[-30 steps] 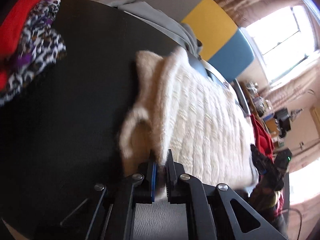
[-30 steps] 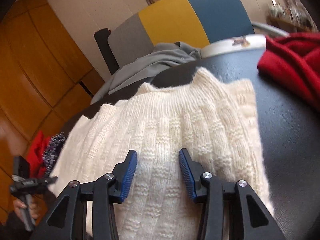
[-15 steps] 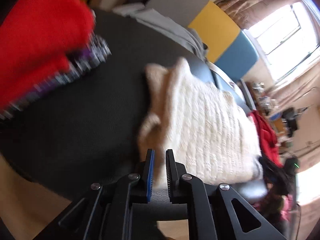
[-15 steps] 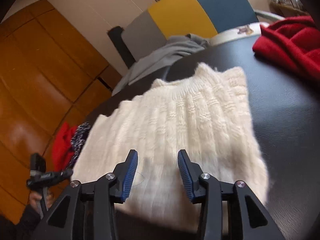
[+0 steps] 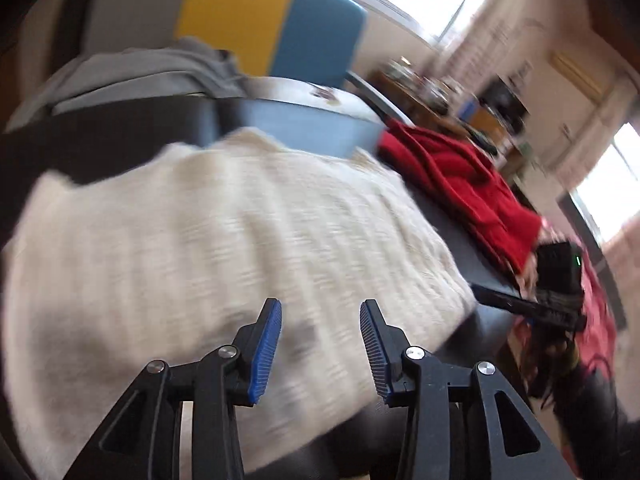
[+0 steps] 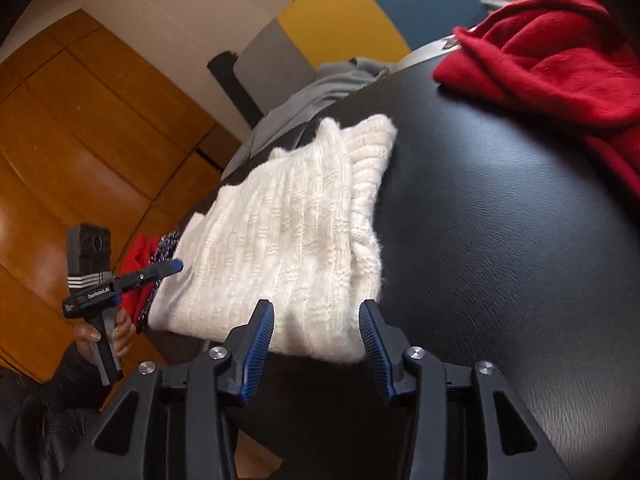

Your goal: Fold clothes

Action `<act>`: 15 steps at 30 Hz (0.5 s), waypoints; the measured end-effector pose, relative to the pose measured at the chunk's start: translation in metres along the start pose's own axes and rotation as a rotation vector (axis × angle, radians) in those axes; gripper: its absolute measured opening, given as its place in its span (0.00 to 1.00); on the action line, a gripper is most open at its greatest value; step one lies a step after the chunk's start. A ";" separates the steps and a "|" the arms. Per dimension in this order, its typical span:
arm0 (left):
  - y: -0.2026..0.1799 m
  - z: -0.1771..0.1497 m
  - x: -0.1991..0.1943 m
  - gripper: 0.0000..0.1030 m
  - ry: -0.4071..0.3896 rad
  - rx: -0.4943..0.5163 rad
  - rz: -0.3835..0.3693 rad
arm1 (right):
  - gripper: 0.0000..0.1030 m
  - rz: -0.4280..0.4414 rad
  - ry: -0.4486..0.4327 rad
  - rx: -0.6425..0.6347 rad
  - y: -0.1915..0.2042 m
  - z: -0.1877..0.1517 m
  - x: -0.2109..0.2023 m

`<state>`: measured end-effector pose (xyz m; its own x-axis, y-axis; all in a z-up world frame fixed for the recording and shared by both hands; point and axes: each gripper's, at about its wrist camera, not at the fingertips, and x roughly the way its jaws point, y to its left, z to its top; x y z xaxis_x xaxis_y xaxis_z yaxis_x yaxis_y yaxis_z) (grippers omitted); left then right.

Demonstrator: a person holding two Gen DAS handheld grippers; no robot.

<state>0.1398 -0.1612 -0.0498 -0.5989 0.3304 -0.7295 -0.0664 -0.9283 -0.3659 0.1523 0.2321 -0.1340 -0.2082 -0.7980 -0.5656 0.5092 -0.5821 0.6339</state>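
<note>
A cream knitted sweater (image 6: 288, 232) lies folded on the round black table (image 6: 480, 220); it fills the left wrist view (image 5: 208, 232), blurred. My left gripper (image 5: 320, 320) is open and empty, just above the sweater's near edge; it also shows in the right wrist view (image 6: 164, 270) at the sweater's left side. My right gripper (image 6: 316, 320) is open and empty at the sweater's near edge; it also shows in the left wrist view (image 5: 532, 304).
A red garment (image 6: 560, 64) lies on the table's right side, also in the left wrist view (image 5: 460, 184). A grey garment (image 5: 152, 72) drapes over a grey, yellow and blue chair (image 5: 272, 28) behind. Red and patterned clothes (image 6: 148, 264) lie at the left edge. Wooden cabinets (image 6: 80, 140) stand left.
My left gripper has let go of the sweater's edge, opened, and swung round to face the sweater from the side. My right gripper has drawn back to the near edge.
</note>
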 end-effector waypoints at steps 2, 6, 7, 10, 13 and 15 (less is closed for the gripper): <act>-0.015 0.008 0.015 0.41 0.019 0.050 -0.013 | 0.45 0.046 0.034 -0.012 -0.004 0.008 0.011; -0.035 0.016 0.043 0.41 0.060 0.134 -0.028 | 0.45 0.225 0.192 -0.035 -0.006 0.024 0.033; -0.037 0.015 0.050 0.41 0.080 0.146 -0.033 | 0.45 0.231 0.247 -0.046 -0.006 0.026 0.040; -0.037 0.008 0.070 0.41 0.162 0.159 -0.053 | 0.45 0.388 0.465 -0.032 -0.005 0.028 0.059; -0.036 -0.003 0.070 0.39 0.219 0.151 -0.124 | 0.39 0.379 0.721 -0.141 0.009 0.014 0.063; -0.032 -0.014 0.067 0.27 0.217 0.113 -0.153 | 0.24 0.337 0.835 -0.183 0.012 0.003 0.063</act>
<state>0.1130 -0.1074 -0.0948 -0.3907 0.4857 -0.7820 -0.2391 -0.8739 -0.4233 0.1425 0.1750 -0.1604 0.6097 -0.5073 -0.6090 0.5731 -0.2487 0.7809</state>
